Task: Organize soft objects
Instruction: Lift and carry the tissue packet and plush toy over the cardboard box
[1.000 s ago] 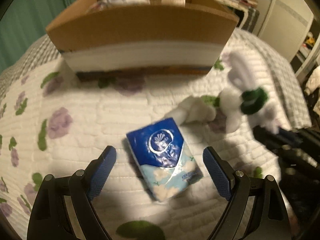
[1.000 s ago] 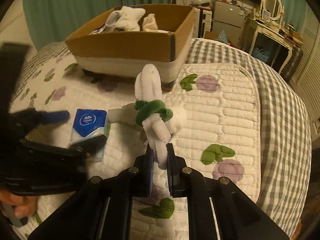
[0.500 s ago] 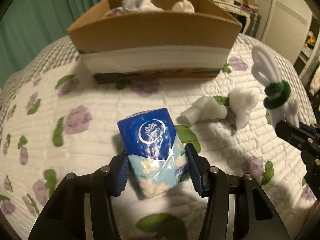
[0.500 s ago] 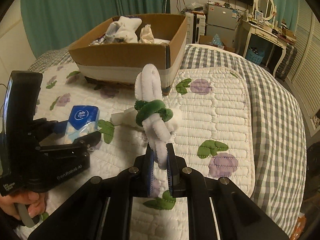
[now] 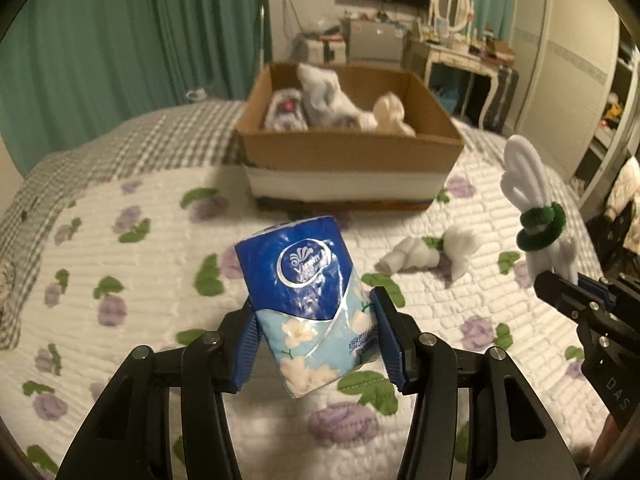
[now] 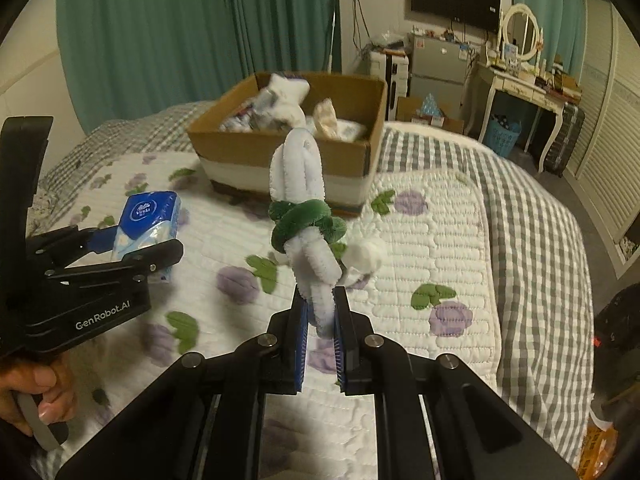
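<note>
The left gripper [image 5: 316,344] is clamped on a blue tissue pack [image 5: 310,292], its 2 blue pads pressing the pack's lower sides, and holds it lifted above the floral quilt [image 5: 132,280]. The right gripper [image 6: 320,334] pinches the lower end of a white pipe-cleaner flower [image 6: 302,208] (a green fuzzy ring is wound around its middle), holding it upright in the air. A white rolled sock [image 5: 430,252] lies on the quilt towards its right edge, between the 2 grippers and nearer than the cardboard box [image 5: 348,160]. That box sits at the quilt's far edge, open on top, with white and cream soft items inside. A teal curtain [image 6: 180,40] hangs behind the bed.
</note>
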Tool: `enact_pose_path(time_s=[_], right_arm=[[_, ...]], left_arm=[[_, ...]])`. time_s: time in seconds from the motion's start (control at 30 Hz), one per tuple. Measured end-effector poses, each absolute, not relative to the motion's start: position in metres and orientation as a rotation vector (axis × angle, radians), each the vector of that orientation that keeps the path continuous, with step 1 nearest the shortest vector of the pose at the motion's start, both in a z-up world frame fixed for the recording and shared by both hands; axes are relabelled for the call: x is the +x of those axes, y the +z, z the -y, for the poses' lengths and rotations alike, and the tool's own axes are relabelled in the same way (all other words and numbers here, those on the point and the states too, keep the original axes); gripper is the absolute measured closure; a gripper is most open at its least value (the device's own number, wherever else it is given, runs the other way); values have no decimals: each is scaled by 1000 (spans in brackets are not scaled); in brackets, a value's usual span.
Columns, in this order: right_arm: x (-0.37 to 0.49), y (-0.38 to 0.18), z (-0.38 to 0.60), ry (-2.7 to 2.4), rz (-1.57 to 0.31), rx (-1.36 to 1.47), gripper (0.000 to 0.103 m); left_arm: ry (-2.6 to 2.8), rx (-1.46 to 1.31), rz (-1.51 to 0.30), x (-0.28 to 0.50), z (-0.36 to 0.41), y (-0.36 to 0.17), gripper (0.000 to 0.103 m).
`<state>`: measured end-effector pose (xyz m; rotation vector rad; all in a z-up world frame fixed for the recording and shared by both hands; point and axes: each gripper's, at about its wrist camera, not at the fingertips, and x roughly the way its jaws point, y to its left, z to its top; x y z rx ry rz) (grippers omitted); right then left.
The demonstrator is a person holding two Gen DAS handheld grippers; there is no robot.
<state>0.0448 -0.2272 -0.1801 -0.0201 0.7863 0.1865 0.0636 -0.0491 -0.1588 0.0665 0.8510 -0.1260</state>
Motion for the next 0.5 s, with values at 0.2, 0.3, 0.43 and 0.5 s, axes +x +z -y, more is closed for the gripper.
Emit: enact_pose_path(time_s=[0.2, 0.3, 0.43, 0.5], right_arm=[[28, -144, 215, 177, -710, -37, 92], [21, -119, 211, 172, -661, -41, 92], [11, -89, 206, 171, -601, -43, 92], [5, -71, 202, 169, -564, -49, 92]], left_arm=[[-135, 58, -755, 45, 39, -116, 52], [-146, 49, -709, 38, 34, -94, 52], [-159, 32, -639, 28, 29, -60, 52], [-165, 26, -608, 24, 25, -47, 52]])
